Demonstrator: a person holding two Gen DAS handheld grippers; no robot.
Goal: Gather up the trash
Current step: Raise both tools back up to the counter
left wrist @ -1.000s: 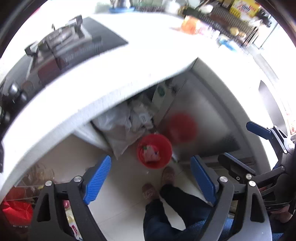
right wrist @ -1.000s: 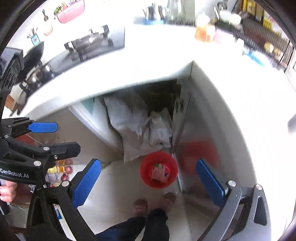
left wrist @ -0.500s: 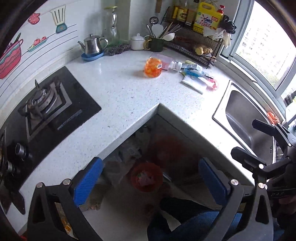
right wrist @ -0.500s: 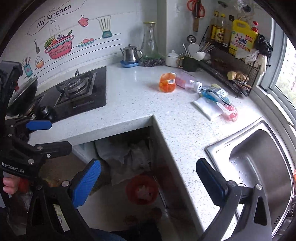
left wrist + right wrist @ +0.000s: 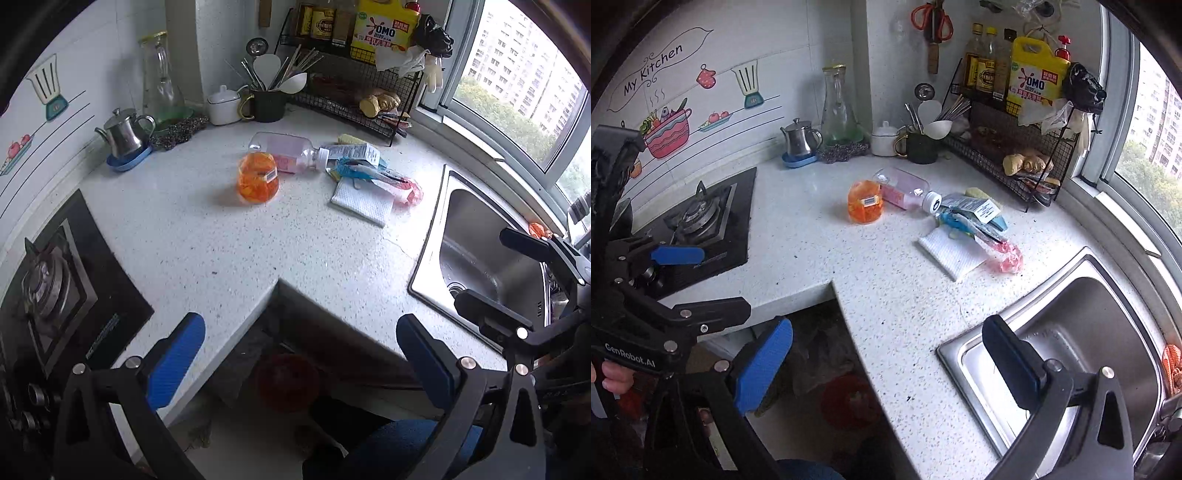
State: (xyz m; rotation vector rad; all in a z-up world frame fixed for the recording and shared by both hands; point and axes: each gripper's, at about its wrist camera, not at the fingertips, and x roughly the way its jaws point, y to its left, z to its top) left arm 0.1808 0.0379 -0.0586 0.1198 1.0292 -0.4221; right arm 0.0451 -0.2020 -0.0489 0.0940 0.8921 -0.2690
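On the white speckled counter (image 5: 229, 236) lie an orange plastic cup (image 5: 258, 181) (image 5: 865, 201), a clear pink-labelled bottle (image 5: 286, 152) (image 5: 905, 191) on its side, blue and grey wrappers (image 5: 360, 162) (image 5: 967, 216), a white folded napkin (image 5: 364, 201) (image 5: 951, 253) and a pink wrapper (image 5: 408, 190) (image 5: 1006, 258). A red bin (image 5: 288, 382) (image 5: 849, 402) stands on the floor below the counter corner. My left gripper (image 5: 299, 358) is open and empty, above the counter corner. My right gripper (image 5: 886, 362) is open and empty, near the sink edge.
A gas hob (image 5: 698, 218) is at the left, a steel sink (image 5: 476, 251) (image 5: 1071, 354) at the right. A kettle (image 5: 123, 134), glass carafe (image 5: 838, 107), utensil mug (image 5: 264, 101) and wire rack (image 5: 1012, 155) with bottles line the back wall.
Both grippers have risen from looking down at the red bin on the floor to looking across the counter top. The trash on the counter has come into view. Both stay open.
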